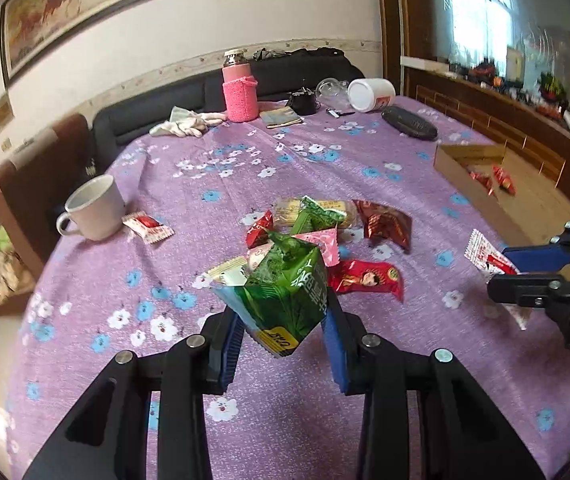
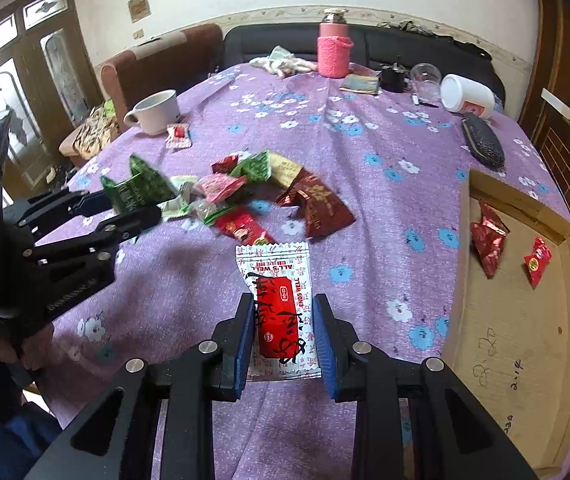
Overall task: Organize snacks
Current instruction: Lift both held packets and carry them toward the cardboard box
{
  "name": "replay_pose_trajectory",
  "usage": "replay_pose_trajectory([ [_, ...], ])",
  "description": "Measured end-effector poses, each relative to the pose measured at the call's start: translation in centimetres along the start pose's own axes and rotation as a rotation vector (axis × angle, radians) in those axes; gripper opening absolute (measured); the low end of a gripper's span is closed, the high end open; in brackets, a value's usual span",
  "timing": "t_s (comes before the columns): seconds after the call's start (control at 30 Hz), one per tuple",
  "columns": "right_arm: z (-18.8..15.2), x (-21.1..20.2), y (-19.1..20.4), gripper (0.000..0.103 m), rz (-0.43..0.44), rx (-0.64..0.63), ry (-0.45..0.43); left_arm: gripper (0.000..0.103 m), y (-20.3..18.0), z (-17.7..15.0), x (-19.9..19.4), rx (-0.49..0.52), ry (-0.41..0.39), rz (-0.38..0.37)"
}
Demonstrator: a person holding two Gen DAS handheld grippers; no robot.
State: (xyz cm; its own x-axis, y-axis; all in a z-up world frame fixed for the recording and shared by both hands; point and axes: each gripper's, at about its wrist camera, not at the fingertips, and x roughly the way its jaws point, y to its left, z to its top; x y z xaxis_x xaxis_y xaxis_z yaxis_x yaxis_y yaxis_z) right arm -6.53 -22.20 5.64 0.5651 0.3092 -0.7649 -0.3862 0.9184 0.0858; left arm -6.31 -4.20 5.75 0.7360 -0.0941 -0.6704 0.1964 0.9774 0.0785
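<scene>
We look from the left wrist forward along its fingers (image 1: 229, 344), low and close over the purple tablecloth (image 1: 245, 168), facing the far sofa (image 1: 157, 108). From the right wrist we face the same way, slightly further right. Both views share the snack pile (image 1: 325, 224) (image 2: 261, 188), the mug (image 1: 93, 208) (image 2: 155, 112), the pink bottle (image 1: 239, 88) (image 2: 335, 46) and the cardboard box (image 1: 451, 164) (image 2: 525, 340)

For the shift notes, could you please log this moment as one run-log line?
left gripper: shut on green packet | right gripper: shut on white-red packet | cardboard box: two red snacks inside | pile remaining on table
</scene>
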Motion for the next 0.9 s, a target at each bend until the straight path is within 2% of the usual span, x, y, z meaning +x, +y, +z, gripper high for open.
replay_pose_trajectory([
  [0.17, -0.4, -0.8, -2.1, 0.031, -0.011, 0.088, -0.043, 0.036, 1.0, 0.5, -0.7, -0.063, -0.019, -0.092],
  [0.4, -1.4, -2.1, -5.8, 0.031, -0.013, 0.205, -0.087, 0.036, 0.2, 1.1, -0.6, -0.063, -0.011, -0.115],
  [0.67, -3.2, -4.1, -11.0, 0.031, -0.074, 0.358, -0.132, 0.036, -4.0, 2.6, -0.5, 0.006, -0.018, -0.194],
  [0.9, -4.8, -6.0, -13.6, 0.031, -0.118, 0.421, -0.168, 0.036, -9.3, 4.5, 0.3, 0.073, 0.007, -0.293],
])
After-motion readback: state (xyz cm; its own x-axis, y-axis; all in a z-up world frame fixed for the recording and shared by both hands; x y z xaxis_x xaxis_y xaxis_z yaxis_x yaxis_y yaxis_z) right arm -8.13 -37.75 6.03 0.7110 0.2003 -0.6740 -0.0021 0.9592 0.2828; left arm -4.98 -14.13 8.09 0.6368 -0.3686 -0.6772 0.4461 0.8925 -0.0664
